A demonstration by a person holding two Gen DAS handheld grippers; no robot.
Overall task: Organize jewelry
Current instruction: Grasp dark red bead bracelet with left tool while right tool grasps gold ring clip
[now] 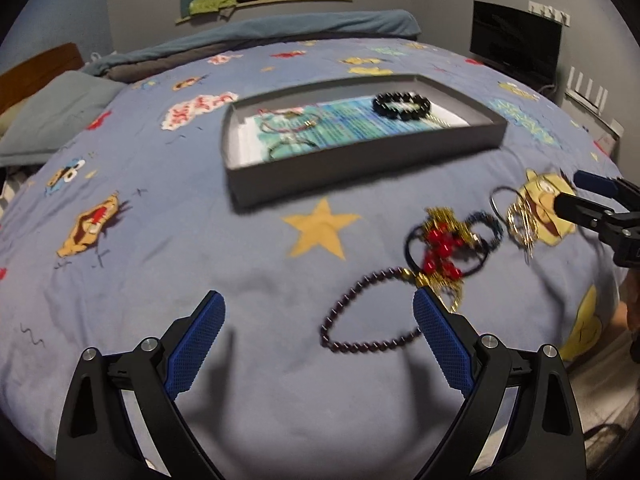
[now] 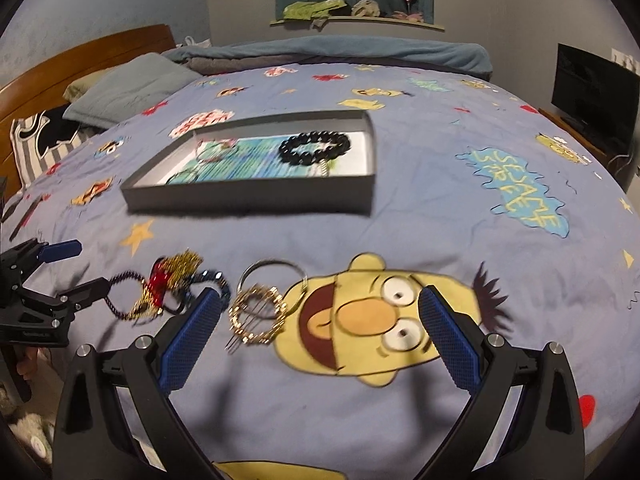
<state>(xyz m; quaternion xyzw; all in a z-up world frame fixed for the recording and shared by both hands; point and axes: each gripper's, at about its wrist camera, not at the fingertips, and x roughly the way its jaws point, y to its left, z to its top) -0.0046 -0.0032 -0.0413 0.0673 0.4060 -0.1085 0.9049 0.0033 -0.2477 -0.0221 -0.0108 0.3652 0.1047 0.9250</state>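
With both grippers' jaws held wide open and empty, the tangled bracelets (image 1: 448,248) could be dragged up together.

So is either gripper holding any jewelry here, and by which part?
Nothing is held. The left gripper and right gripper are both open and empty above the bedspread; the loose jewelry lies on the cover.

Dim, even indoor light falls over the bed cover (image 1: 160,240); soft gripper shadows pool on the cloth at the bottom of both views. Motion blur smears the jewelry and grey tray (image 2: 248,196). Fisheye bending curves walls, corners vignetted black.
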